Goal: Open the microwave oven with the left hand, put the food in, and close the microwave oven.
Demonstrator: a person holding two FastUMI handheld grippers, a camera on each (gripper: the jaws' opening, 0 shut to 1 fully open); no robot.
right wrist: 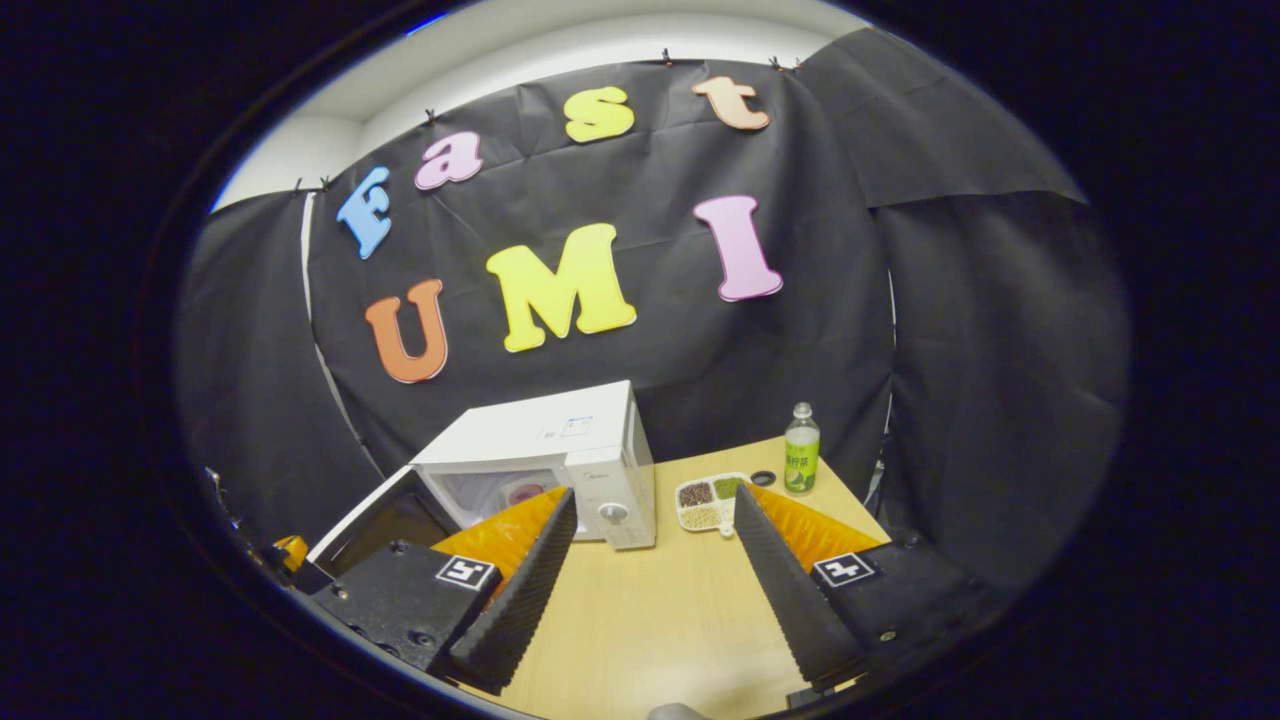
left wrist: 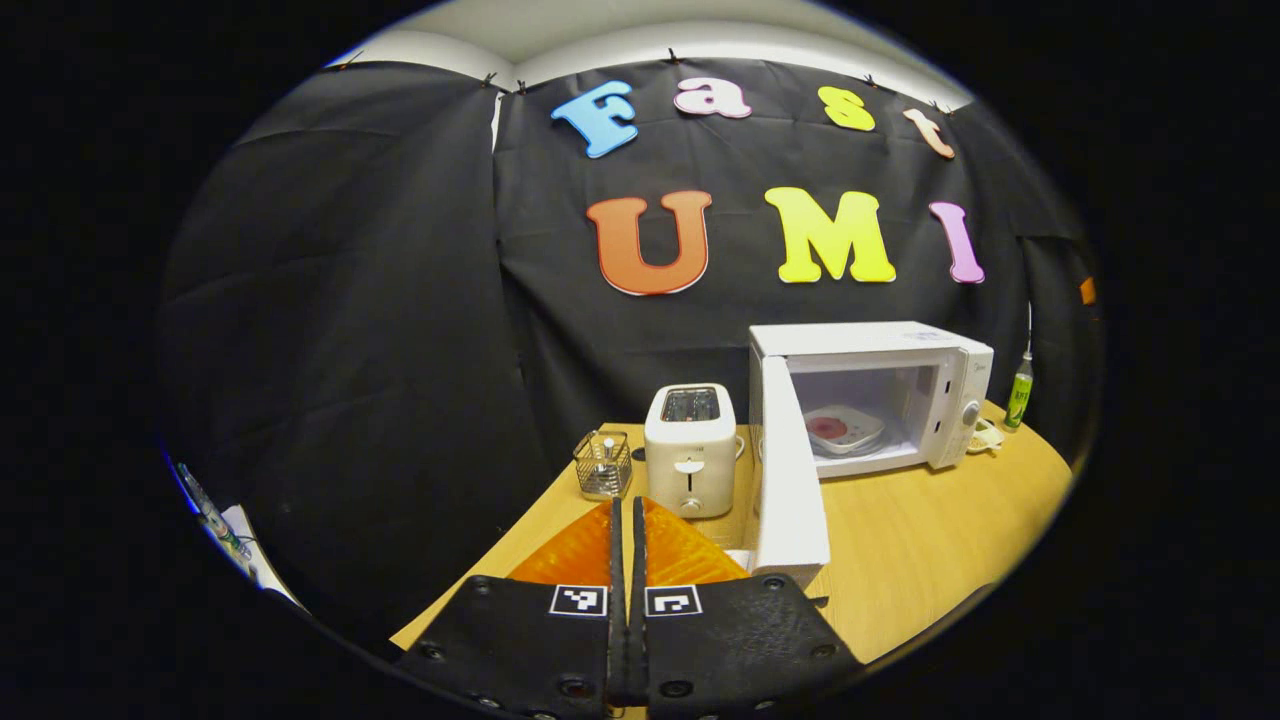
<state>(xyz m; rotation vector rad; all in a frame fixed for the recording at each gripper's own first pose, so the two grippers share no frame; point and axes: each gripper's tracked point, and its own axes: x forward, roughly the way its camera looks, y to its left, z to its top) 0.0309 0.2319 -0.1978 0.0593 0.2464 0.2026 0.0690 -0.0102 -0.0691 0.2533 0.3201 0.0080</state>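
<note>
Ahead and right of the left claw [left wrist: 628, 530], fingers pressed together on nothing, the microwave [left wrist: 870, 395] stands open, food [left wrist: 843, 428] inside. Right claw [right wrist: 650, 545] is spread. Closing step: next, probably push the door [left wrist: 790, 480] shut.

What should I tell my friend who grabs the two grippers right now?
Left gripper: fingers shut, holding nothing, near the open door.
Right gripper: fingers open, empty, above the table.
The microwave stands open, and the plate of food is already inside.
Done: door opened, food put in.
Left: swing the door shut with the left gripper.
</note>
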